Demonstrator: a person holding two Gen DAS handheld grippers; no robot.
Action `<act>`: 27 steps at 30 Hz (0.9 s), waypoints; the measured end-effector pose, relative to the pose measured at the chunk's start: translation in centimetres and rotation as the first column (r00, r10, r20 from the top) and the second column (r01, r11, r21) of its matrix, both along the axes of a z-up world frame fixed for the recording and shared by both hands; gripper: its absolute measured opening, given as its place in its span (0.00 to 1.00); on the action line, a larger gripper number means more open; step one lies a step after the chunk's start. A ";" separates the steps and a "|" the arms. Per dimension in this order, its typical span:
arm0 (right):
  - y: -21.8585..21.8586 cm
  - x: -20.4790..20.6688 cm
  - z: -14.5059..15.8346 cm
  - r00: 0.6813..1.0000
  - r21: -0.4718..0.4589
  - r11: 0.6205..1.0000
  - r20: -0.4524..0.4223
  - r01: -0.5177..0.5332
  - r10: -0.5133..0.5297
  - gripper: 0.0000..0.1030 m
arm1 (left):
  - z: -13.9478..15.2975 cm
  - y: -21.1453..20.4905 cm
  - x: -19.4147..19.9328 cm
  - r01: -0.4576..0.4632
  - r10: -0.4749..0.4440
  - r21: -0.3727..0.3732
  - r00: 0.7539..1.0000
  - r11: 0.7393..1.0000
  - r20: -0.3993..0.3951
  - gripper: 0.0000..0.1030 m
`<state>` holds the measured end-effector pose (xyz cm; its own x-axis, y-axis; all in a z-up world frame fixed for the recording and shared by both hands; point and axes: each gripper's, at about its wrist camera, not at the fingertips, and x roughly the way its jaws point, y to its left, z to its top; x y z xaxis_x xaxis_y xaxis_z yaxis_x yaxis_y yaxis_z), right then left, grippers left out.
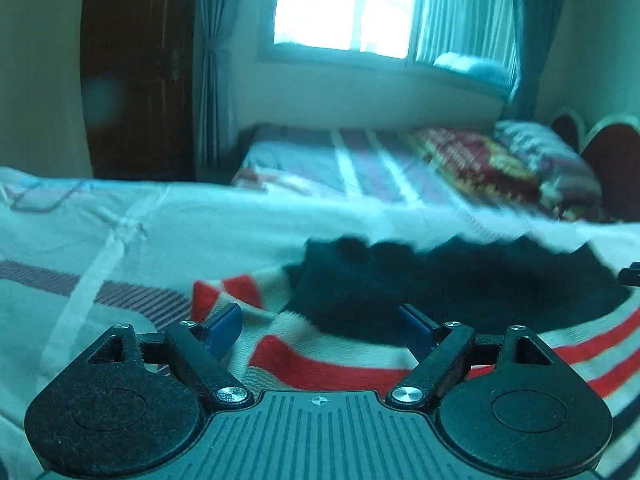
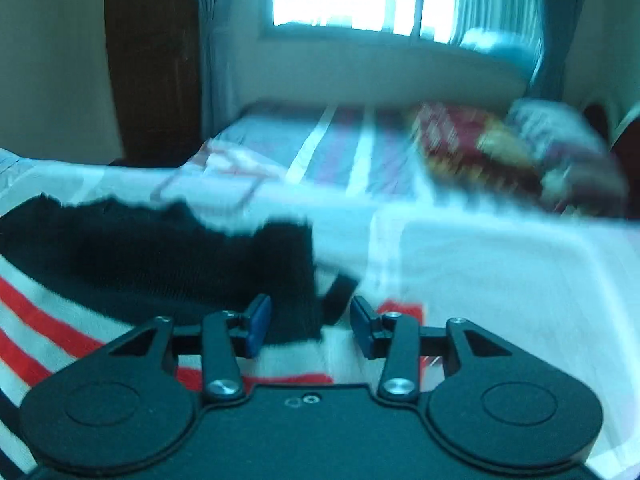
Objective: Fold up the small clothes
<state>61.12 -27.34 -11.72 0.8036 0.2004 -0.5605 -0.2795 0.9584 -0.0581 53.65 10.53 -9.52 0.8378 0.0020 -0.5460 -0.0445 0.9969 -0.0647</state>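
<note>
A small knit garment (image 1: 332, 364) with red and white stripes and a black part (image 1: 440, 280) lies on the white bed sheet. My left gripper (image 1: 320, 328) is open, its blue pads (image 1: 224, 324) low over the striped part at the garment's left end. My right gripper (image 2: 310, 322) is open over the garment's right end, where the black part (image 2: 160, 256) meets the red and white stripes (image 2: 40, 320). The right gripper's tip shows at the right edge of the left wrist view (image 1: 630, 274). Both views are blurred.
The white sheet (image 1: 200, 220) with faint stripes covers the near bed. A second bed (image 1: 360, 160) stands behind, with a red patterned blanket (image 1: 472, 156) and a pillow (image 1: 548, 152). A window (image 1: 344, 4), curtains and a dark wooden door (image 1: 136, 72) are at the back.
</note>
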 end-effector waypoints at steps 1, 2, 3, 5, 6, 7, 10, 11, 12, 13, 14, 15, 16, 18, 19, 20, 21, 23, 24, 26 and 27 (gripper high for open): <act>0.7 -1.0 0.3 0.999 0.035 0.998 0.006 -0.051 0.050 0.42 | 0.5 -0.7 -0.6 0.025 -0.025 -0.004 0.999 1.000 0.034 0.81; 1.8 -2.2 0.3 0.994 0.043 0.993 0.004 -0.113 0.113 0.41 | 0.9 -2.0 -1.1 0.062 -0.062 0.006 0.997 0.998 0.052 0.81; 3.3 -3.3 0.1 0.986 0.029 0.985 0.006 -0.168 0.168 0.41 | 1.0 -3.5 -1.7 0.088 -0.090 0.031 0.994 0.996 0.064 0.81; 6.2 -5.3 -0.8 0.970 0.002 0.970 0.000 -0.242 0.242 0.41 | 0.9 -6.4 -2.3 0.156 -0.158 0.047 0.986 0.987 0.050 0.81; 7.5 -5.9 -1.4 0.964 -0.010 0.964 -0.017 -0.266 0.265 0.41 | 0.6 -7.8 -2.5 0.187 -0.189 0.068 0.981 0.980 0.032 0.81; 8.6 -6.5 -2.0 0.960 -0.031 0.960 -0.027 -0.278 0.277 0.41 | 0.3 -8.9 -2.4 0.199 -0.201 0.088 0.980 0.976 0.016 0.81; 9.8 -7.4 -3.0 0.964 -0.086 0.960 -0.034 -0.267 0.265 0.41 | -1.0 -9.7 -2.8 0.209 -0.206 0.114 0.978 0.971 -0.038 0.81; 9.2 -7.6 -3.0 0.972 -0.095 0.967 -0.031 -0.235 0.233 0.43 | -1.0 -9.1 -3.3 0.196 -0.193 0.133 0.981 0.972 -0.034 0.81; 8.1 -7.6 -3.0 0.980 -0.090 0.976 -0.033 -0.200 0.198 0.44 | -0.9 -8.0 -3.8 0.177 -0.174 0.123 0.984 0.976 -0.034 0.81; 6.9 -7.6 -2.8 0.988 -0.103 0.983 -0.032 -0.153 0.150 0.44 | -0.6 -6.6 -4.4 0.154 -0.151 0.110 0.988 0.982 -0.036 0.81; 5.7 -7.7 -2.7 0.994 -0.129 0.986 -0.028 -0.106 0.103 0.46 | -0.5 -5.2 -5.0 0.125 -0.122 0.118 0.992 0.985 -0.036 0.81; 4.3 -7.8 -2.7 0.997 -0.127 0.989 -0.034 -0.074 0.070 0.48 | -0.7 -3.9 -5.5 0.099 -0.095 0.131 0.995 0.986 -0.037 0.81; 3.0 -7.9 -2.7 0.998 -0.101 0.994 -0.052 -0.046 0.041 0.50 | -0.8 -2.5 -5.9 0.082 -0.078 0.114 0.996 0.990 -0.039 0.81; 1.8 -8.3 -2.6 0.998 -0.095 0.995 -0.067 0.007 -0.013 0.50 | -0.6 -0.9 -6.3 0.061 -0.058 0.079 0.997 0.995 -0.042 0.81; 1.5 -8.9 -2.2 0.997 -0.079 0.996 -0.061 0.033 -0.038 0.45 | 0.1 -1.1 -6.9 0.043 -0.041 0.081 0.999 0.996 -0.025 0.81; 1.5 -9.5 -1.8 0.997 -0.036 0.998 -0.053 0.054 -0.056 0.45 | 0.7 -1.6 -7.5 0.034 -0.035 0.077 0.999 0.996 0.003 0.81; 1.6 -10.5 -1.4 0.998 0.021 0.999 -0.040 0.049 -0.048 0.45 | 1.1 -2.2 -8.1 0.053 -0.055 0.058 0.998 0.997 0.023 0.81; 2.6 -12.6 -1.0 1.000 0.068 0.998 -0.027 0.016 -0.014 0.45 | 1.6 -4.4 -9.7 0.103 -0.105 0.046 0.993 0.994 0.049 0.81; 3.6 -13.3 -1.2 0.999 0.066 0.998 -0.036 -0.007 0.009 0.44 | 1.5 -5.7 -10.1 0.125 -0.127 0.052 0.991 0.991 0.048 0.81; 5.4 -15.4 -1.6 0.998 0.072 0.997 -0.050 -0.041 0.044 0.44 | 0.7 -8.0 -11.0 0.142 -0.145 0.069 0.989 0.987 0.031 0.81; 6.4 -15.8 -1.9 0.997 0.066 0.997 -0.063 -0.046 0.050 0.43 | 0.2 -8.9 -11.2 0.148 -0.149 0.064 0.989 0.987 0.020 0.81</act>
<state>45.32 -20.91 -13.65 0.7545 0.2750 -0.5959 -0.3263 0.9450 0.0230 42.45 1.68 -9.29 0.8443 -0.0903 -0.5281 0.1053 0.9944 -0.0018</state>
